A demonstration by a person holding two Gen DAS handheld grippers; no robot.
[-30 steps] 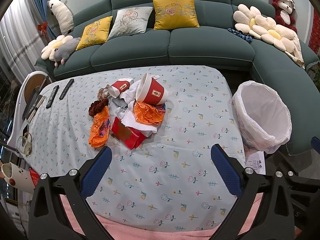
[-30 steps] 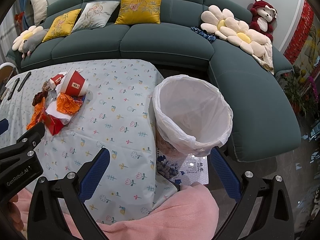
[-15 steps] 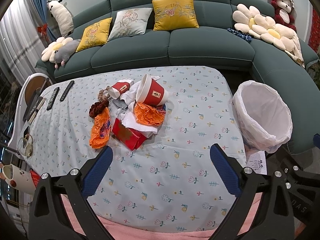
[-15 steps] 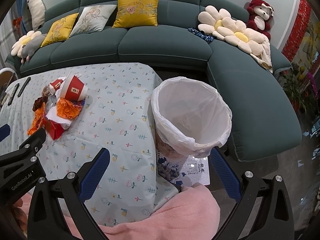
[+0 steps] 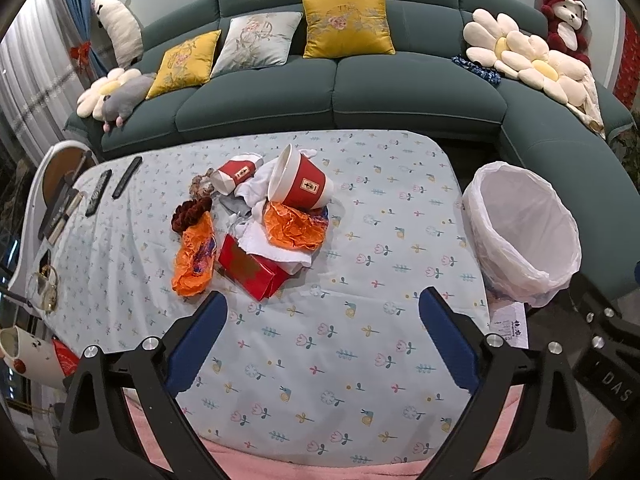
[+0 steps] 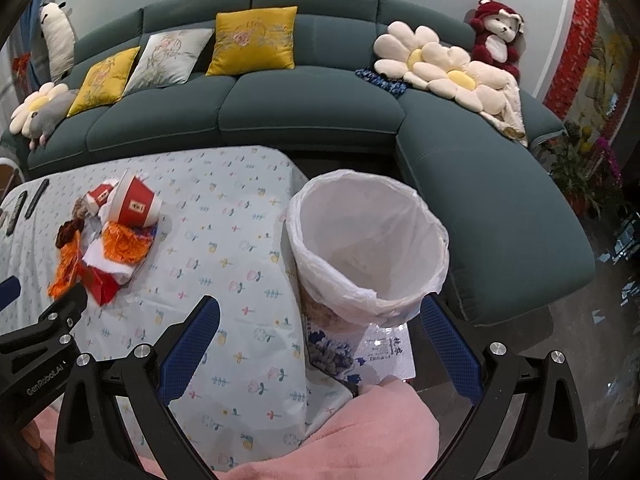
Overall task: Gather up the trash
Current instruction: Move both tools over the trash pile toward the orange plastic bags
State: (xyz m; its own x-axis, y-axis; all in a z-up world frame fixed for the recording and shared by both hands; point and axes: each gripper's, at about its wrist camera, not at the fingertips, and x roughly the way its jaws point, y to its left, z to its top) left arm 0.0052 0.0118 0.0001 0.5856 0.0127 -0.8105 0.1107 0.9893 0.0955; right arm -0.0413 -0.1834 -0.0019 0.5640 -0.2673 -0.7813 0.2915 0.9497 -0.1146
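Note:
A pile of trash lies mid-table: a large red paper bucket (image 5: 301, 184) on its side, a small red cup (image 5: 234, 174), orange wrappers (image 5: 294, 227), white napkins (image 5: 276, 246) and a red box (image 5: 251, 268). The pile also shows in the right wrist view, with the bucket (image 6: 135, 204) at the left. A white-lined trash bin (image 5: 520, 232) stands off the table's right edge; it also shows in the right wrist view (image 6: 366, 244). My left gripper (image 5: 320, 308) is open and empty, short of the pile. My right gripper (image 6: 316, 312) is open and empty, in front of the bin.
The table (image 5: 360, 344) has a floral cloth. Two remotes (image 5: 114, 184) lie at its far left, a mug (image 5: 24, 354) at near left. A green sofa (image 5: 320, 92) with cushions stands behind. Pink fabric (image 6: 352, 432) covers the near edge.
Both views have shifted slightly: the trash pile and the bin sit a little lower and nearer in frame. Both grippers stay open and empty.

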